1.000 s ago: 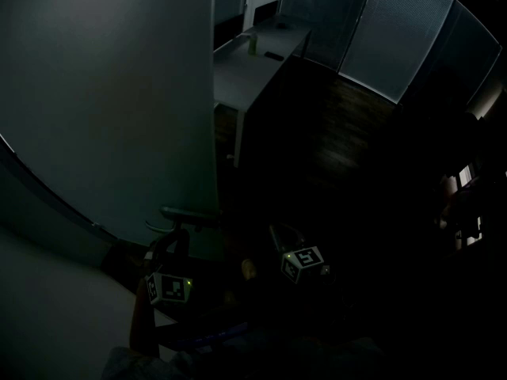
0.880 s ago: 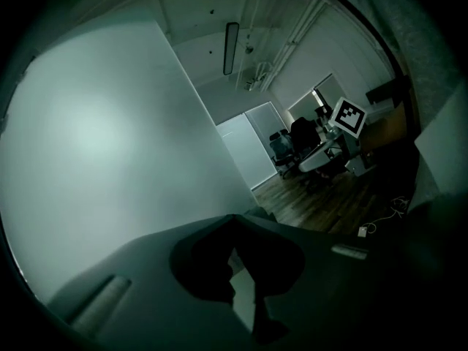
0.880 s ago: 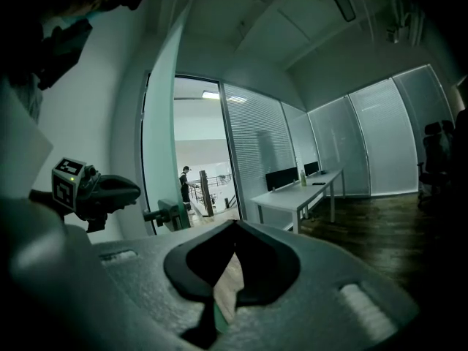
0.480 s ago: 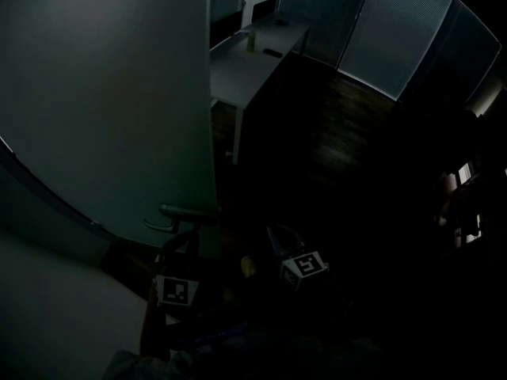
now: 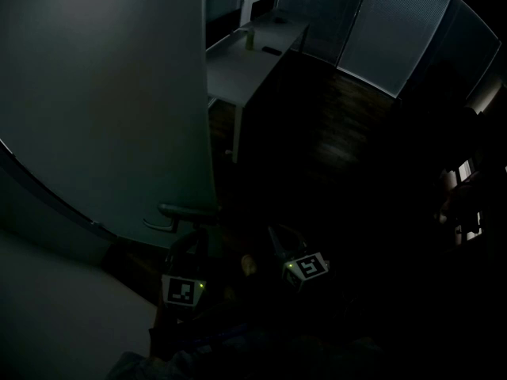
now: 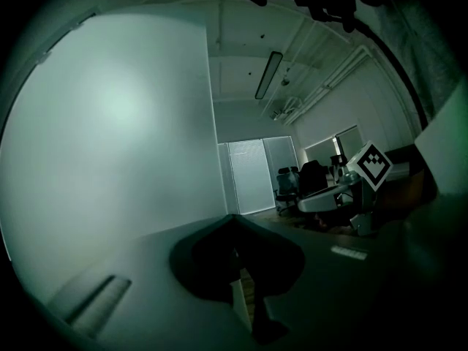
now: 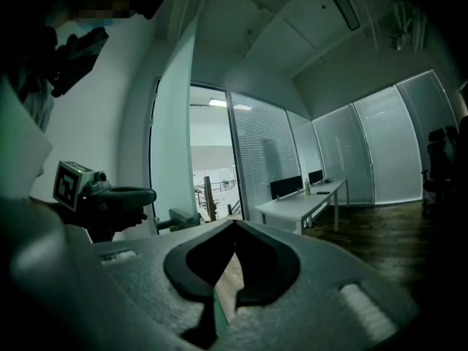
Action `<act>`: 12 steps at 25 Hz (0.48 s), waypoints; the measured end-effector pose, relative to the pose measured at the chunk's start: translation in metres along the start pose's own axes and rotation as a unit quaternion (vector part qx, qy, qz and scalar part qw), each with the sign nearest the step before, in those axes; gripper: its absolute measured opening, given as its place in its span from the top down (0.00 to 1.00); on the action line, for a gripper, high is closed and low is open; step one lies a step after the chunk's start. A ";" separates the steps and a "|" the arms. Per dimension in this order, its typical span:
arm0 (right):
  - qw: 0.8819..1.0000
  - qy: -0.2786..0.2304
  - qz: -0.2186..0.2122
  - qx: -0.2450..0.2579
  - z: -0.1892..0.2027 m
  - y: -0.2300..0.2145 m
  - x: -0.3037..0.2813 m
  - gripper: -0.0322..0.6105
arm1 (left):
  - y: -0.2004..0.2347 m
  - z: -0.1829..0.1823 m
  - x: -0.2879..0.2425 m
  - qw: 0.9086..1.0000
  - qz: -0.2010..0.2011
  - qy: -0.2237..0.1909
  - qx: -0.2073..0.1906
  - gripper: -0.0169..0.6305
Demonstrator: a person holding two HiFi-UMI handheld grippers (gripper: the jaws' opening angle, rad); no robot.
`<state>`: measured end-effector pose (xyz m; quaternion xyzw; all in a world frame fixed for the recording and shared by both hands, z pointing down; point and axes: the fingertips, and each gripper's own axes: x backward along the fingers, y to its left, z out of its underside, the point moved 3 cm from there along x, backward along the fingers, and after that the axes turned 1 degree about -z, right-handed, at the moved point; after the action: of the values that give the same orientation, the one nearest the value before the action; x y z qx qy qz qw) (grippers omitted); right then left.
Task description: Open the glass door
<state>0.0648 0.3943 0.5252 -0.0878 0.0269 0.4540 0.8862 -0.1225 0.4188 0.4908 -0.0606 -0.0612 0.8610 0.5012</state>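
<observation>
Head view is showing one frosted glass door (image 5: pixel 111 109) filling the left of a very dark room. Its free edge is standing toward the middle, and one lever handle (image 5: pixel 184 210) is sticking out low on that edge. Two grippers are sitting near the bottom. The left gripper (image 5: pixel 192 248) is hovering just under the handle (it is too dark to judge contact), and the right gripper (image 5: pixel 279 237) is hanging to its right, apart from the door. Each is carrying one marker cube (image 5: pixel 182 290). Far behind, one white desk (image 5: pixel 238 70) is bearing one green bottle (image 5: pixel 250 39) and one flat dark item (image 5: pixel 272 51).

Left gripper view is showing its two jaws pressed together with nothing between them. The door panel is filling the left, one ceiling light strip (image 6: pixel 269 75) is running overhead, and two office chairs (image 6: pixel 314 175) are standing far off.

Right gripper view is showing its two jaws likewise closed and empty. The door is standing at the left beside one bright doorway (image 7: pixel 212 159), the left gripper is sitting by the handle, and the desk is lying far to the right.
</observation>
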 end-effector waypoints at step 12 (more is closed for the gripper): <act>1.000 0.005 -0.006 0.011 0.001 0.014 0.014 0.96 | -0.001 0.007 0.013 1.000 -0.010 0.000 0.020 0.97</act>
<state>0.0619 0.4137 0.5224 -0.0808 0.0357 0.4477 0.8898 -0.1294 0.4307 0.4969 -0.0503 -0.0445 0.8568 0.5113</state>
